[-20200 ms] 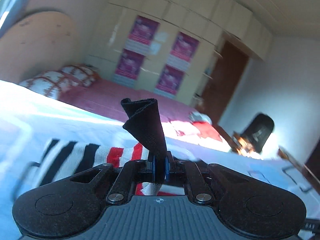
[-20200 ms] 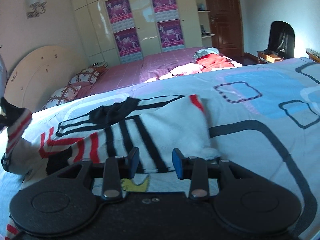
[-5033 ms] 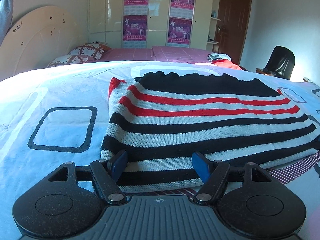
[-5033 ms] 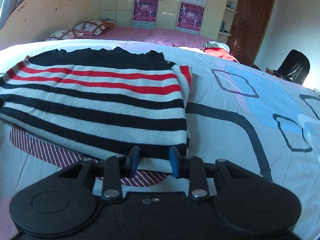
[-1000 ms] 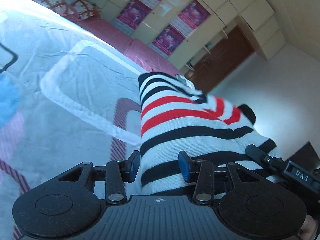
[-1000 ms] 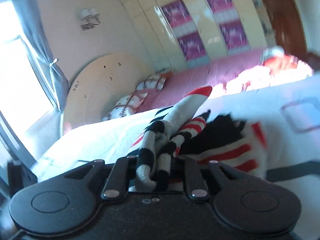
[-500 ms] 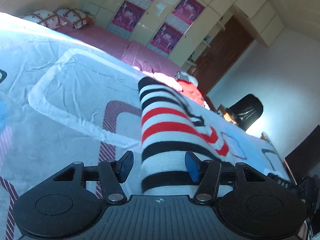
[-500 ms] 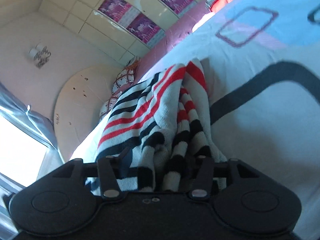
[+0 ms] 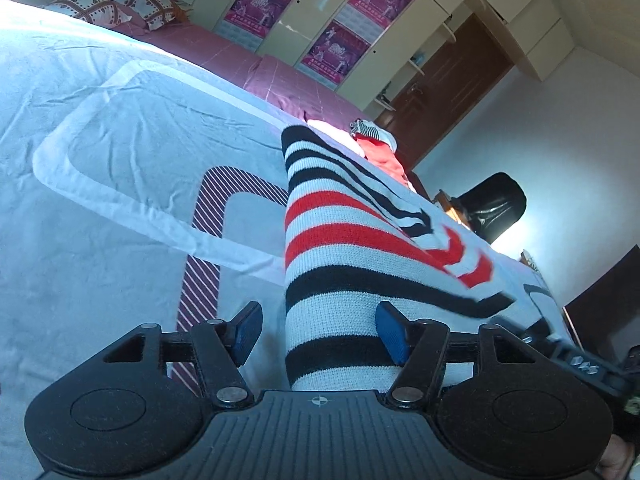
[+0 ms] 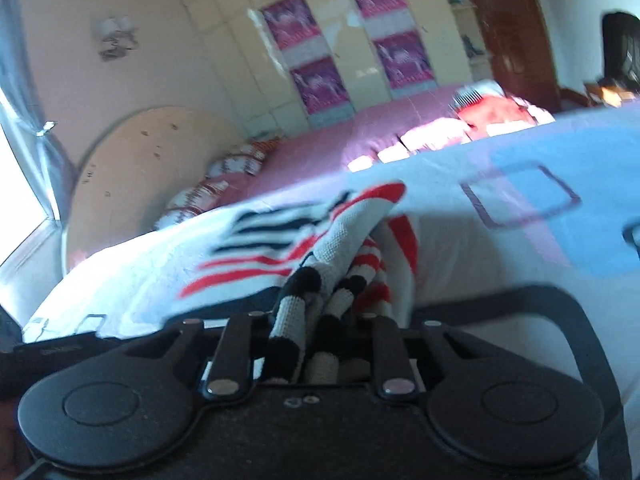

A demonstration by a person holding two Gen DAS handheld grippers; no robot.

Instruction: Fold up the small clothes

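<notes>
A knitted sweater with black, white and red stripes lies folded on the pale printed bedsheet. My left gripper is open, its blue pads standing either side of the sweater's folded edge without pinching it. In the right wrist view the same sweater is bunched up, and my right gripper is shut on a thick bundle of its fabric. The right gripper's body also shows at the lower right of the left wrist view.
A second bed with a pink cover and patterned pillows stands behind. Loose red and white clothes lie on it. A wardrobe with posters, a brown door and a black chair are further back.
My left gripper has opened wider around the folded edge. My right gripper has swung level while still clamping the bunched sweater; its view is blurred by motion.
</notes>
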